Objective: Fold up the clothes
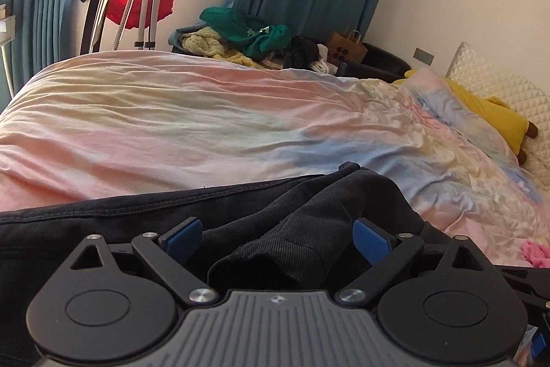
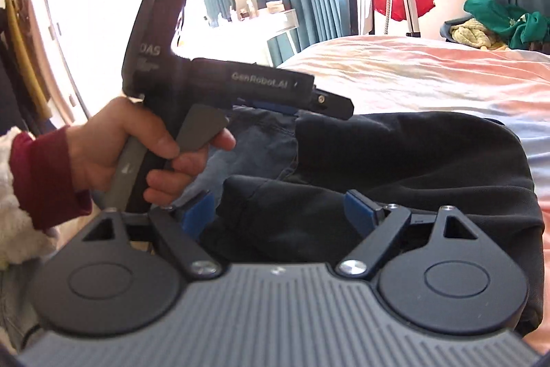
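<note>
I had both grippers low over the near edge of the bed (image 1: 172,126), pointing down onto the dark garment (image 1: 309,202) that lay bunched there. What mattered was how the cloth sat to the fingers: in the left wrist view a raised fold of it ran straight out from between the 2 blue pads, so the left gripper (image 1: 278,238) was straddling that fold with its fingers spread wide and neither pad pressing on it. The right gripper (image 2: 280,212) stood the same way, fingers wide apart, black cloth under and between them but not pinched.

In the right wrist view the left gripper (image 2: 330,104) reached over the far side of the heap, held by a hand (image 2: 137,143) in a red sleeve, its tip at the edge where a faded blue denim patch (image 2: 261,140) met the black. The garment's long axis seemed to run across the bed's edge. I judged the left gripper nearer a usable fold.

The garment looked heavy, twill-woven, near black, with a stitched seam and deep rumples, not yet folded flat.
</note>
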Available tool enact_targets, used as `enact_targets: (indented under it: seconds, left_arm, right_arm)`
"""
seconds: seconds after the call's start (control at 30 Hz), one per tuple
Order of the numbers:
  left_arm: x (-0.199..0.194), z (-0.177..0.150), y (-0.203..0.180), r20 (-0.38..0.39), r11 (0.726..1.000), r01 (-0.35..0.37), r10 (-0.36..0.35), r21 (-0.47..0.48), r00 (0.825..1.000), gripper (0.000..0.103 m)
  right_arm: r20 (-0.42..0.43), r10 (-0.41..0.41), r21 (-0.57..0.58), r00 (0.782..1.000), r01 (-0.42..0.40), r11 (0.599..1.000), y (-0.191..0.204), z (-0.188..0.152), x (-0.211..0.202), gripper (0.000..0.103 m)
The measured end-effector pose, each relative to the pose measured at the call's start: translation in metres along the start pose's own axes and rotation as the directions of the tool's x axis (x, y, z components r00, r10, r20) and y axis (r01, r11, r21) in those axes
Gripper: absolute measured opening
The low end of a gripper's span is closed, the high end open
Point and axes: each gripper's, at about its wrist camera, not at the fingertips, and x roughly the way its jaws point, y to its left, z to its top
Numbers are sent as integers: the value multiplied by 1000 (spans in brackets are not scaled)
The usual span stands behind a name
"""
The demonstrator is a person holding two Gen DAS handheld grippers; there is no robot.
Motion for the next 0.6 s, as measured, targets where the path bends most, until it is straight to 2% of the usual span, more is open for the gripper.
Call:
enact_targets:
  seconds: [0.17,0.27,0.4,0.5,0.57,0.6]
  left_arm:
    - [24,2,10,-45,999,34,-35,-13,998,81]
    - [34,2,12,-50,999,44,-43,14,998,73]
    - [44,1,12,-40,998,23,-21,51,999,56]
    - [47,1,13,-36,999,19,-18,43,999,48]
    - [48,0,13,-32,999,15,-14,37,999,37]
    - [48,0,13,-32,999,12,-11,32,999,27]
  right_arm:
    - [-9,-40,-42,999,40,998,-7,8,15,83]
    - [-40,-6,-42,999,5,999,-14,14,30,78]
    - [-80,23,-36,997,-26,999,-22,21,48,69]
    - [-117,43,10,992,-42,999,-29,19,60,56]
    - [-149,63,51,987,-56,997,-33,14,66,42]
    - [-162,72,64,984,-62,996,-34,12,67,39]
